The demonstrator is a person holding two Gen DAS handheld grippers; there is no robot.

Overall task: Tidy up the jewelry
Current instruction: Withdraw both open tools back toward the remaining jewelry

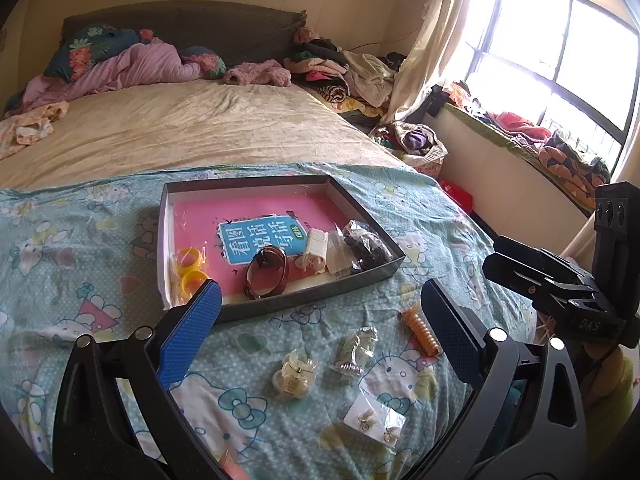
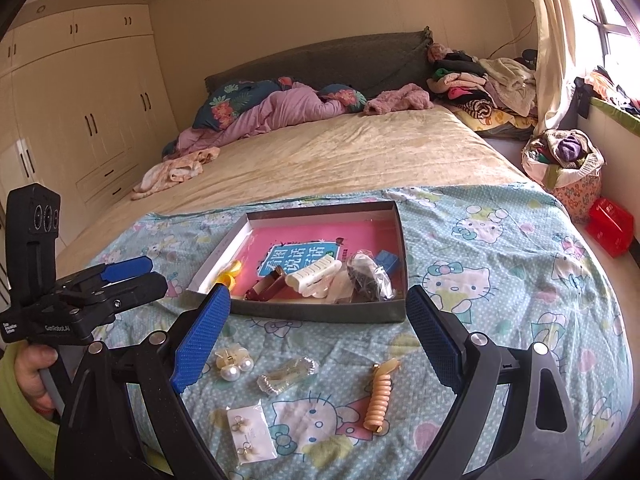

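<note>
A shallow dark box (image 1: 312, 300) (image 2: 320, 314) with a pink book inside lies on the Hello Kitty sheet. It holds yellow rings (image 1: 188, 268), a brown bracelet (image 1: 268, 276), a white clip (image 2: 314, 274) and a bagged dark item (image 2: 368, 278). On the sheet in front lie a pearl clip (image 1: 294, 374) (image 2: 234, 364), a clear bagged piece (image 1: 356, 348) (image 2: 286, 374), an orange spiral hair tie (image 1: 422, 330) (image 2: 380, 396) and an earring card (image 1: 376, 420) (image 2: 250, 434). My left gripper (image 1: 320, 312) and my right gripper (image 2: 316, 320) are both open and empty above these loose items.
The other gripper shows at the right edge of the left wrist view (image 1: 560, 292) and at the left edge of the right wrist view (image 2: 80, 296). Bedding and clothes pile at the bed's head (image 2: 280, 112). A laundry basket (image 2: 568, 168) and a red box (image 2: 610, 226) stand on the floor to the right.
</note>
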